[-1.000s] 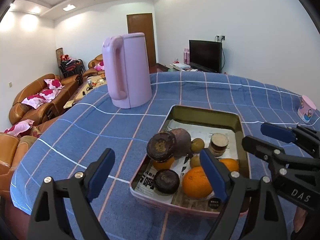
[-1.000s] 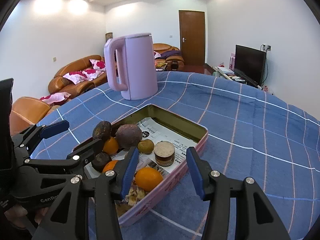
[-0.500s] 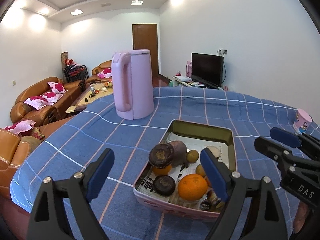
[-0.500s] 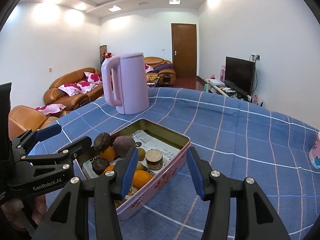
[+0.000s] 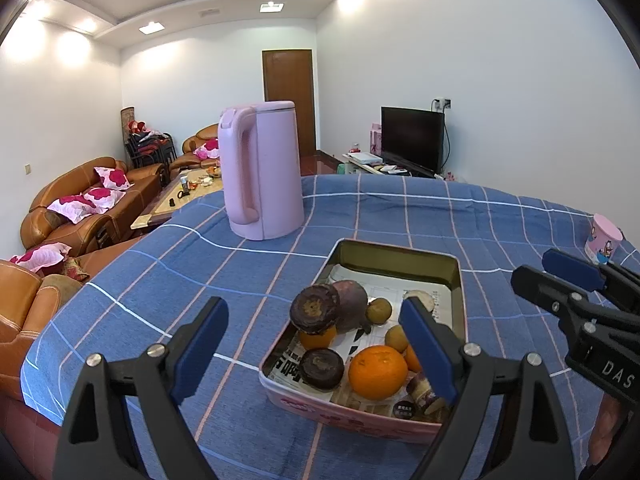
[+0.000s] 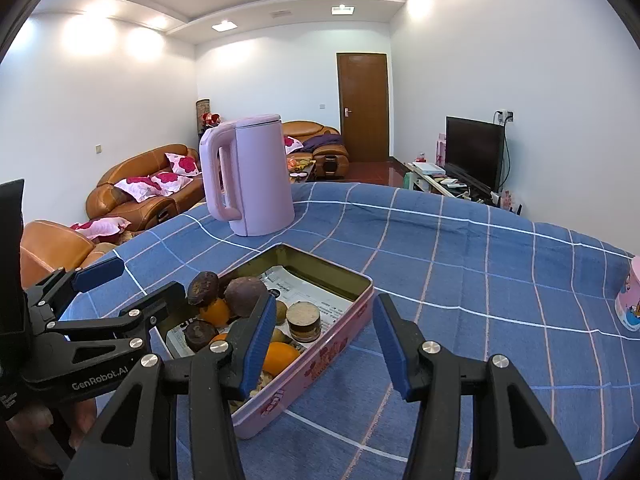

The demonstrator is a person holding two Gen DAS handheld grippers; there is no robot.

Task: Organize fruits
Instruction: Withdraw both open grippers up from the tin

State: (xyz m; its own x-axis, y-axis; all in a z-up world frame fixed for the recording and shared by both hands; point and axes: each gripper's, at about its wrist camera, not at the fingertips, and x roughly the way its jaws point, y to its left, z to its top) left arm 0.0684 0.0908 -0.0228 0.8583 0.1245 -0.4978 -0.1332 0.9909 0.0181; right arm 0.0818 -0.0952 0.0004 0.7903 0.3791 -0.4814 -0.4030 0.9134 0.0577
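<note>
Pink tin tray (image 5: 352, 414) on blue checked tabletop (image 5: 400, 216), lined with newspaper. Fruit heaped at its near end: large orange (image 5: 377, 372), dark round fruit (image 5: 322, 369), another dark one (image 5: 314, 312) perched atop small orange; small brown jar (image 6: 304, 317) mid-tray. Pink kettle (image 5: 262, 170) upright beyond tray. Pink cup (image 5: 604, 240) near tabletop's right edge. Left claw (image 5: 314, 354) spread wide, empty, poised short of tray. Right claw (image 6: 322, 340) part open, empty, straddling tray's near corner without touching.
</note>
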